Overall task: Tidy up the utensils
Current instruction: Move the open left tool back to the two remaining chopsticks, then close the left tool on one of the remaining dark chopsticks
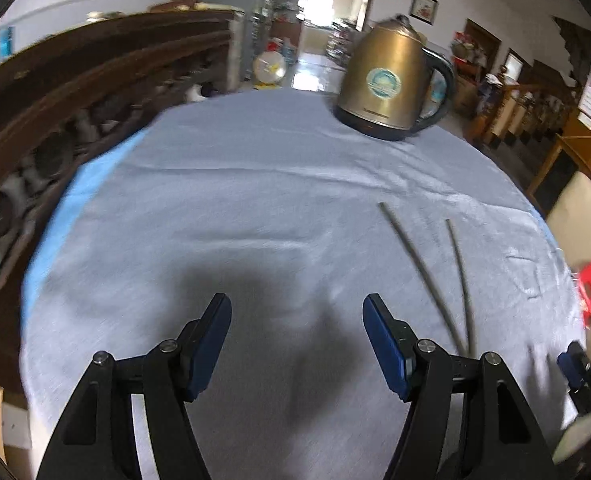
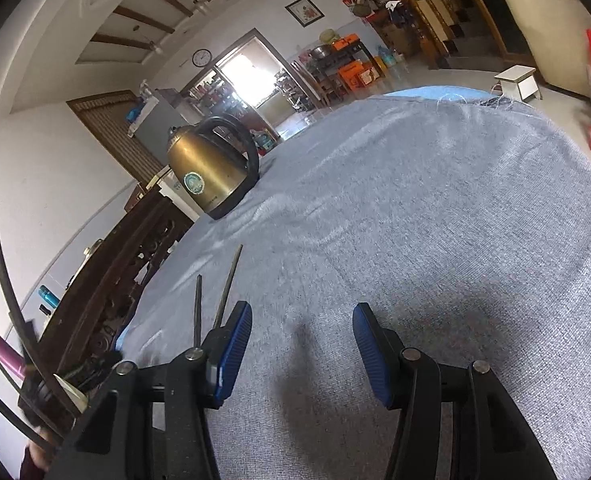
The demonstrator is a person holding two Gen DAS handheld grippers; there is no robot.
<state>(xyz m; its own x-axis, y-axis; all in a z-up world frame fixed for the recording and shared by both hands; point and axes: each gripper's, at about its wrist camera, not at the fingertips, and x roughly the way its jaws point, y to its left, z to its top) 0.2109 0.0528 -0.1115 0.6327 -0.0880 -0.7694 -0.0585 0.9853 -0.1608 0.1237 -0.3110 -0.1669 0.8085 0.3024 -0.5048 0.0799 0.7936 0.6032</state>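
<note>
Lying right of the gaping, empty left claw (image 1: 296, 308): two chopsticks (image 1: 423, 264).

Chopsticks (image 1: 435, 276), one pair: two thin, grey-brown sticks lying flat on the grey cloth, loose and held by nothing. In the left wrist view they sit at about 4 o'clock, their far tips spread apart toward 12 and their near ends converging almost to touching. In the right wrist view the same pair (image 2: 225, 292) lies at about 8 o'clock, tips toward 12–1.
</note>
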